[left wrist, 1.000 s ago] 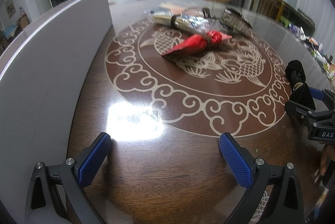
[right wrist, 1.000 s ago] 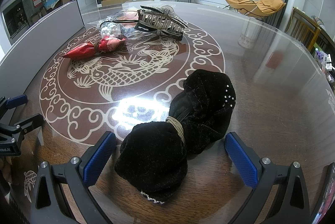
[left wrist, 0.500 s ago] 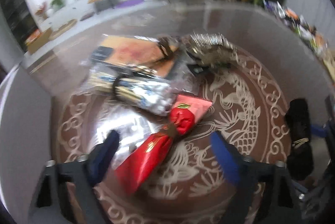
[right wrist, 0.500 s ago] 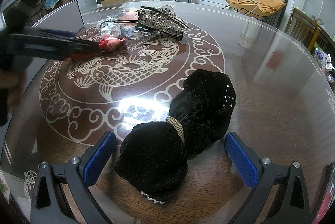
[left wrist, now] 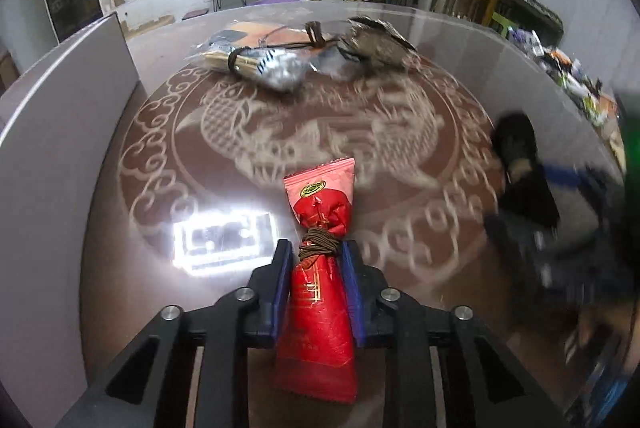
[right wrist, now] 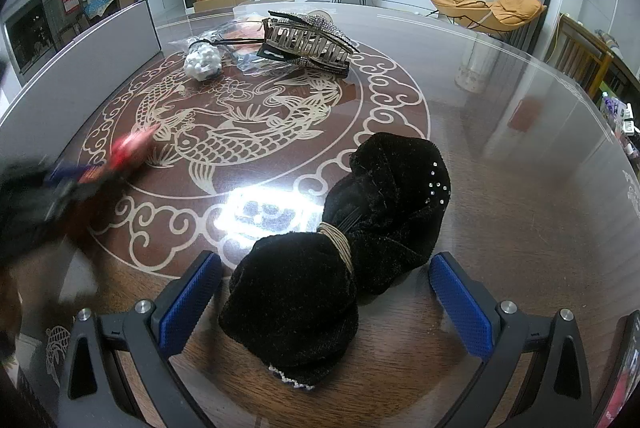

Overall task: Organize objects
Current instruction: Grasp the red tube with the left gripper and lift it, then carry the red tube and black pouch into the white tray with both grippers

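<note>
The left gripper (left wrist: 316, 260) has its blue-padded fingers (left wrist: 282, 288) pressed in against both sides of a red packet (left wrist: 320, 292), gripping it just below the brown cord wound round its waist; the packet's flat sealed end points away from the camera, over the carved fish pattern of the glossy round desk (left wrist: 160, 164). In the right wrist view this same packet (right wrist: 130, 146) and the left gripper (right wrist: 60, 180) appear only as a red and dark blur at the left edge. The right gripper (right wrist: 324, 292) stands wide open, its fingers (right wrist: 460, 302) well apart on either side of a black velvet bow (right wrist: 340, 252) that lies on the desk between them (bound at the middle with pale thread, a few small studs on its far lobe); neither pad touches the fabric. At the far side of the desk sits a small cluster: a large rhinestone hair claw (right wrist: 308, 40), a white pearl hair tie (right wrist: 202, 62) just to its left, and clear plastic bags (right wrist: 240, 28) behind them. A grey panel (right wrist: 80, 68) runs along the desk's left edge. From the left wrist view the bow (left wrist: 520, 168) and the right gripper (left wrist: 568, 188) show blurred at the right.
</note>
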{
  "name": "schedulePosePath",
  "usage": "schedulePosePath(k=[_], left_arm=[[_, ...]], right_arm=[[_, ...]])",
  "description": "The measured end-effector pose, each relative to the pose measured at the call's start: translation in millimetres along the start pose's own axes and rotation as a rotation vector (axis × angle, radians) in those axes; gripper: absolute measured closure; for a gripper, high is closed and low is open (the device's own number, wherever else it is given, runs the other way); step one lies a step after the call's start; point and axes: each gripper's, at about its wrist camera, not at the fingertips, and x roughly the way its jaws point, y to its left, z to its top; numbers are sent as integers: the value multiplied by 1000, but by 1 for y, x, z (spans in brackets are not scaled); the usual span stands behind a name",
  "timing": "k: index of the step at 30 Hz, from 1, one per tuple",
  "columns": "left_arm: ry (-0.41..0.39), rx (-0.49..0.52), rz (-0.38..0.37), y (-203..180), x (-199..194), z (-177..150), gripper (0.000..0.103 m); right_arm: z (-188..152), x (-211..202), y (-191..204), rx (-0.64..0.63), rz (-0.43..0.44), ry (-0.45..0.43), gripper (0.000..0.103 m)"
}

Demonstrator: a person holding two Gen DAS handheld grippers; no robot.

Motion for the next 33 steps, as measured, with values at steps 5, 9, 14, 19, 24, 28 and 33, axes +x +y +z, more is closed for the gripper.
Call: schedulePosePath(k=[5, 9, 14, 19, 24, 28, 33], left_arm=[[18, 76, -15, -7, 5, -9, 15], [25, 61, -10, 1, 12, -6, 0], [52, 71, -13, 5, 11, -3, 0], [-5, 67, -14, 7, 4, 3, 65], [-43, -12, -59, 16, -5, -3, 83], [-127, -99, -115, 29, -46, -19, 83], [-257, -171, -148, 47, -118, -31, 83]], right_arm=[[0, 0, 0, 0, 0, 0, 0], [-1, -1, 0, 4, 4, -2, 0], [-3, -8, -17, 73, 108, -26, 0], [7, -10, -28, 133, 183, 74, 2], [22, -6, -13, 64, 117, 128, 60], [18, -21, -15, 102, 162, 117, 62], [19, -57, -1, 135, 253, 72, 62]])
